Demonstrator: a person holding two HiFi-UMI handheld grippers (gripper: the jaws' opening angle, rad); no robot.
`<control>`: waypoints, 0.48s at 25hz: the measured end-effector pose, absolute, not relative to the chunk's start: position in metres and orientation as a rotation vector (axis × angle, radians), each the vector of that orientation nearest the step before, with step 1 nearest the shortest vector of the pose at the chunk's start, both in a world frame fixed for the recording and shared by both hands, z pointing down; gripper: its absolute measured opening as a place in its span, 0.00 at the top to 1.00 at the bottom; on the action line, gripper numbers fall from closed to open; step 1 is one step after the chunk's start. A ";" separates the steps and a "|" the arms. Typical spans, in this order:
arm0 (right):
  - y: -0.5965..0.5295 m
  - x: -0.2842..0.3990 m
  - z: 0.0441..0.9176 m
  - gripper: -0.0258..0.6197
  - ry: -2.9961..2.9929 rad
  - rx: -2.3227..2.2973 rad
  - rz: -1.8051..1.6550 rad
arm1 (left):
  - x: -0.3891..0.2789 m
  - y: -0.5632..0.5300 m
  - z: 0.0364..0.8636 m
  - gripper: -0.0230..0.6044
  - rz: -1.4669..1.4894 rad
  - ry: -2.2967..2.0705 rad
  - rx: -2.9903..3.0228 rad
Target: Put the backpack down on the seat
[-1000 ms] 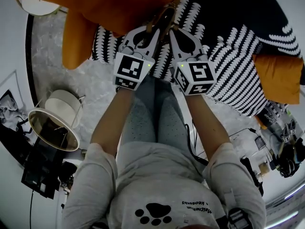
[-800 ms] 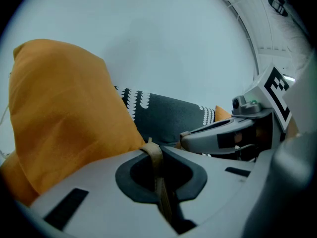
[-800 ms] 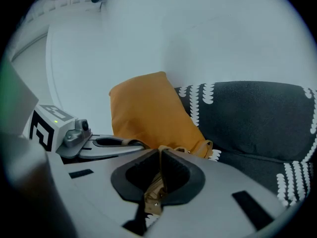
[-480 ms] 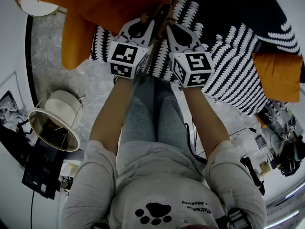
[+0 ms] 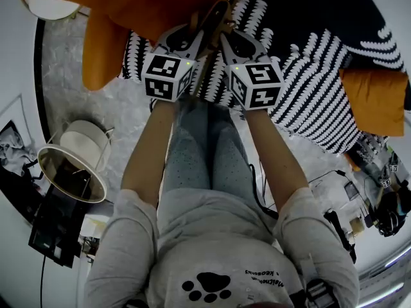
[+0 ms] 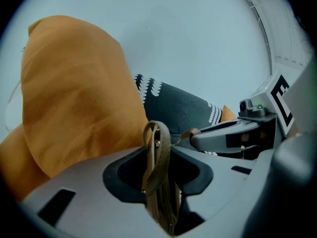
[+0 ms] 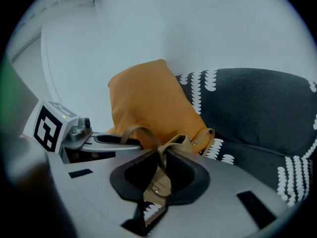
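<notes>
The backpack shows only as a tan top and straps (image 5: 217,18) between the two grippers, over a black seat with white pattern (image 5: 321,88), right beside an orange cushion (image 5: 160,5). My left gripper (image 5: 192,27) has its jaws opening. A tan strap loop (image 6: 157,148) stands loosely in the slot of the left gripper (image 6: 159,182), with a dark gap beside it. My right gripper (image 5: 226,34) is shut on another tan strap (image 7: 159,182), pinched in the right gripper (image 7: 159,175). The backpack's body is hidden behind the grippers.
The orange cushion (image 7: 148,103) leans against the seat's dark backrest (image 7: 257,113). A second orange cushion (image 5: 376,101) lies at the seat's right end. A round side table (image 5: 70,165) stands on the marble floor (image 5: 70,76) to the left. A pale wall is behind.
Both grippers have moved forward toward the seat and the orange cushion. The left gripper's marker cube has turned a little.
</notes>
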State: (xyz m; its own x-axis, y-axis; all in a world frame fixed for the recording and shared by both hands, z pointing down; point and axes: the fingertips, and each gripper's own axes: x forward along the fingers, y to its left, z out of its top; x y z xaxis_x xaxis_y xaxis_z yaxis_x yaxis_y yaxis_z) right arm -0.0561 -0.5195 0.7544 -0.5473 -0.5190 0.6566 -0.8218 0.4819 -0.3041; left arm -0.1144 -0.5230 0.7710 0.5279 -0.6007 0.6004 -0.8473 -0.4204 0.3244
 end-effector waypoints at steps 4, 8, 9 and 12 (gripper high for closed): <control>-0.511 -0.052 0.767 0.67 -2.169 1.106 0.883 | -0.118 -0.518 0.771 0.69 0.507 -1.173 2.134; -0.502 -0.043 0.773 0.58 -2.081 1.121 0.891 | -0.119 -0.515 0.761 0.61 0.497 -1.171 2.142; -0.501 -0.040 0.770 0.57 -2.073 1.132 0.880 | -0.119 -0.515 0.756 0.60 0.495 -1.170 2.150; -0.501 -0.036 0.752 0.57 -2.076 1.161 0.852 | -0.121 -0.515 0.736 0.60 0.468 -1.183 2.167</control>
